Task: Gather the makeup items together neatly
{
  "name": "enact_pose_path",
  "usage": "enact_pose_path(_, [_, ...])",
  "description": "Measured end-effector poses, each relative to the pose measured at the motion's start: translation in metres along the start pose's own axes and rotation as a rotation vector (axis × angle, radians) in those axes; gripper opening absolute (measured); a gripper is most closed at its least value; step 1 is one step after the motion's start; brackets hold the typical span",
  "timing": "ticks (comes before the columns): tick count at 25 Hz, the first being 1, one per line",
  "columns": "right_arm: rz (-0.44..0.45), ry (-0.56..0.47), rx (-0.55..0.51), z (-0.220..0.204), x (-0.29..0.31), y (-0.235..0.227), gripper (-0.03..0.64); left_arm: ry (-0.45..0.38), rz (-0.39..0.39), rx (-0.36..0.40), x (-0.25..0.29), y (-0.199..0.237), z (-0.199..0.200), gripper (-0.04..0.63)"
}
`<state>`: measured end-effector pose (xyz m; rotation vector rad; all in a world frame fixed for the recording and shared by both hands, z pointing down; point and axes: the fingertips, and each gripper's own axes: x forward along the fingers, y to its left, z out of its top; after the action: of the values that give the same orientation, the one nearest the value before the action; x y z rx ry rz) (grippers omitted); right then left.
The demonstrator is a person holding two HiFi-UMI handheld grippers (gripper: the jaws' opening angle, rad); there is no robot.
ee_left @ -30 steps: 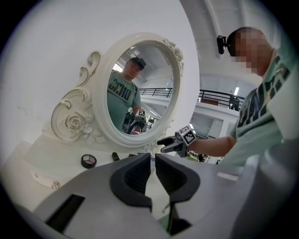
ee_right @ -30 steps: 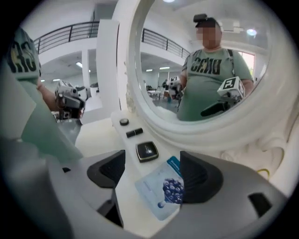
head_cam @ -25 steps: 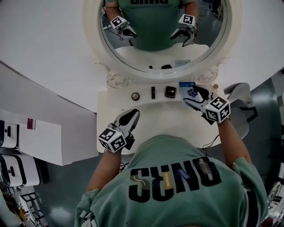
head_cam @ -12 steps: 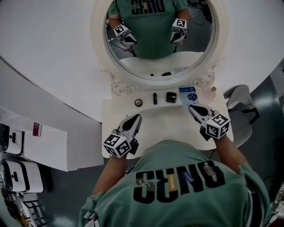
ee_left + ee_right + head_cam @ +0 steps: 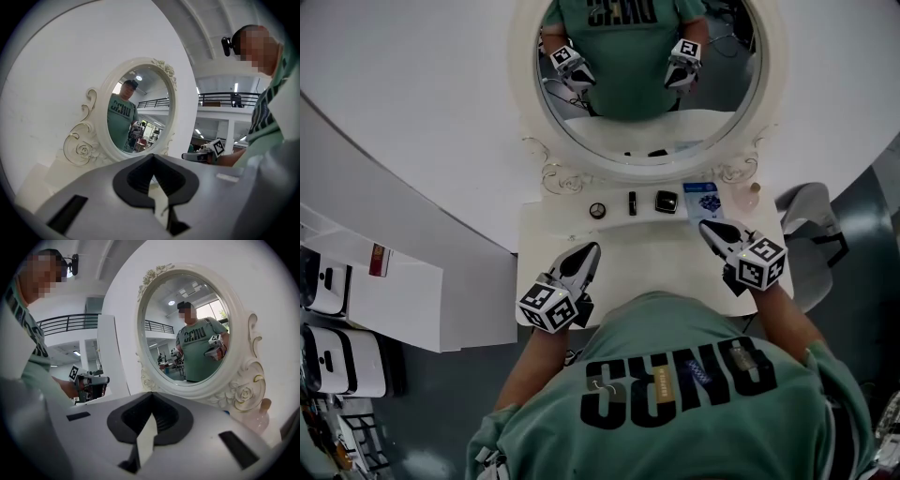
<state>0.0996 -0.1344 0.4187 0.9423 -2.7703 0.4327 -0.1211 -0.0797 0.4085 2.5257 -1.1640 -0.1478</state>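
Presently on show: makeup items, five counted, in a row along the back edge of the dressing table (image 5: 647, 262), just under the mirror (image 5: 649, 171).

- Round compact (image 5: 597, 210), leftmost, dark with a pale rim.
- Slim black tube (image 5: 632, 202), lying end-on to the mirror.
- Square black compact (image 5: 666, 201), glossy lid.
- Blue box (image 5: 707, 201), flat, printed top.
- Pale bottle (image 5: 755, 190), at the far right and a little apart from the box.

Step in hand, as I judge it: between placements, with the row largely formed and nothing being carried.

Left gripper (image 5: 584, 253): jaws pressed together, empty, hanging over bare tabletop well short of the row.
Right gripper (image 5: 708, 227): jaws likewise closed on nothing, tip near the blue box but not touching it.

Next move, likely: the right jaws part, reach past the box and draw the bottle in beside it.
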Motion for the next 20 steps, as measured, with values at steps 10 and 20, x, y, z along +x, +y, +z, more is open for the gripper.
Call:
enact_pose_path(10, [-0.005,0.017,-0.024,0.0029,-0.0004,-0.0005,-0.006,-0.004,0.017,0.0,-0.0083,-0.0007,-0.001,0.009])
enact_pose_path(20, [-0.018,0.015,-0.016,0.0014,-0.0022,-0.0064,-0.006,-0.009,0.016,0.001,-0.0059,-0.002,-0.0017,0.009])
